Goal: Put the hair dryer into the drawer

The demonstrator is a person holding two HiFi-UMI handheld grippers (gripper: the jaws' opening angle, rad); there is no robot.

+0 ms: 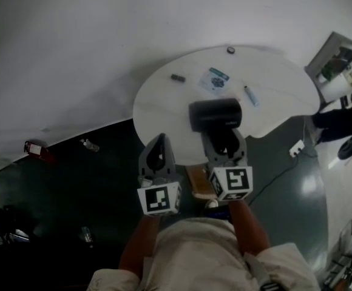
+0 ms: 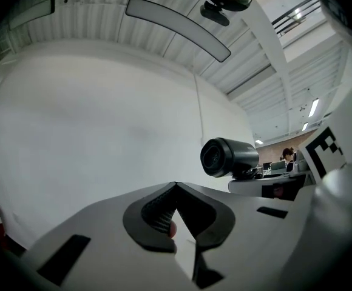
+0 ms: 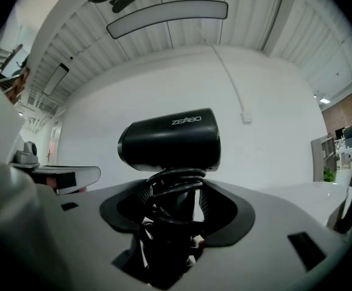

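Grippers two: left gripper (image 2: 176,193) closed, right gripper (image 3: 176,193) around one hair dryer (image 3: 170,139).

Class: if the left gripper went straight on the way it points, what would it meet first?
The left gripper would probably meet the white wall first; nothing nearer shows, and the hair dryer sits right of that line.

Round white table (image 1: 158,111) with a few bits on its far half: a small dark block (image 1: 177,77) on the left, a flat packet with blue-green print (image 1: 215,80) in the middle, a pale little tube (image 1: 250,95) to the right, and a dark ring-shaped thing (image 1: 230,50) right at the far edge. Down on the dark floor (image 1: 60,211) there's a red object (image 1: 35,148) and a clear bottle (image 1: 90,144) off to the left, plus a white power strip (image 1: 296,148) on the right, near a person's dark-trousered leg (image 1: 337,119).
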